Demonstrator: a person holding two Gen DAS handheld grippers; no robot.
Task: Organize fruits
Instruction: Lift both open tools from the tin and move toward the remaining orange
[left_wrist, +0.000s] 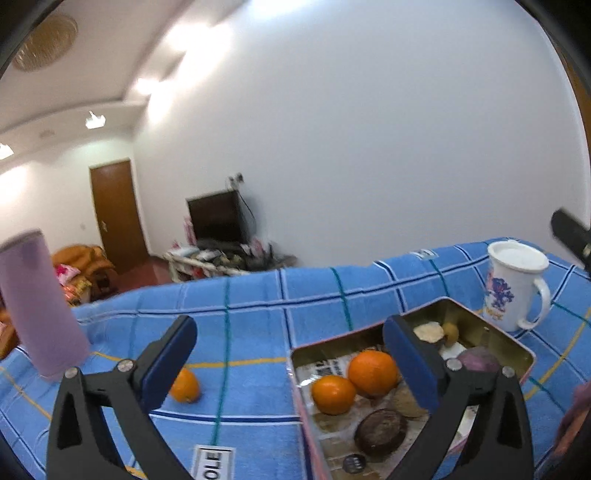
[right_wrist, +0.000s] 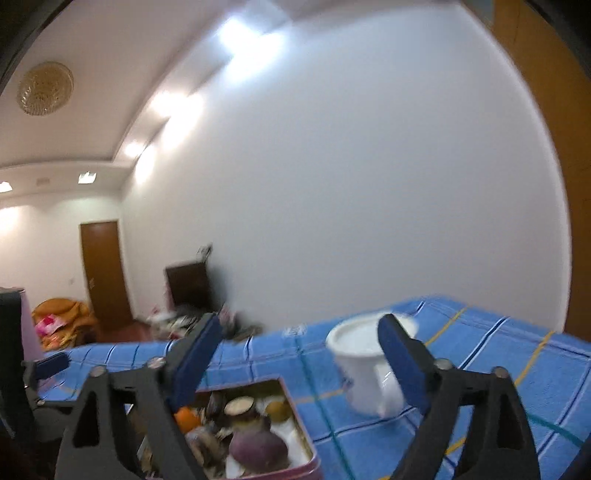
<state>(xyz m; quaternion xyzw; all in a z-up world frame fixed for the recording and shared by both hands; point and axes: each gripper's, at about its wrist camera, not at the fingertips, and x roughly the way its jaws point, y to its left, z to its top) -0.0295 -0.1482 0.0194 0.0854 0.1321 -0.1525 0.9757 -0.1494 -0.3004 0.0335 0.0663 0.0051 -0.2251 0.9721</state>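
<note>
A metal tin (left_wrist: 491, 325) sits on the blue checked cloth and holds two oranges (left_wrist: 373, 373), a purple round fruit (left_wrist: 480, 363) and a dark brown one (left_wrist: 380, 430). A third orange (left_wrist: 184, 386) lies loose on the cloth, just behind my left gripper's left finger. My left gripper (left_wrist: 290, 363) is open wide above the cloth, nothing between its pads. My right gripper (right_wrist: 301, 363) is open too and empty, raised over the tin (right_wrist: 295, 413), where the purple fruit (right_wrist: 258, 448) and an orange (right_wrist: 186, 417) show.
A white lidded mug (left_wrist: 513, 288) with a blue print stands right of the tin, also the mug (right_wrist: 365, 373) in the right wrist view. A lilac cylinder (left_wrist: 40, 306) stands at the cloth's left. Behind are a white wall, a TV and a wooden door.
</note>
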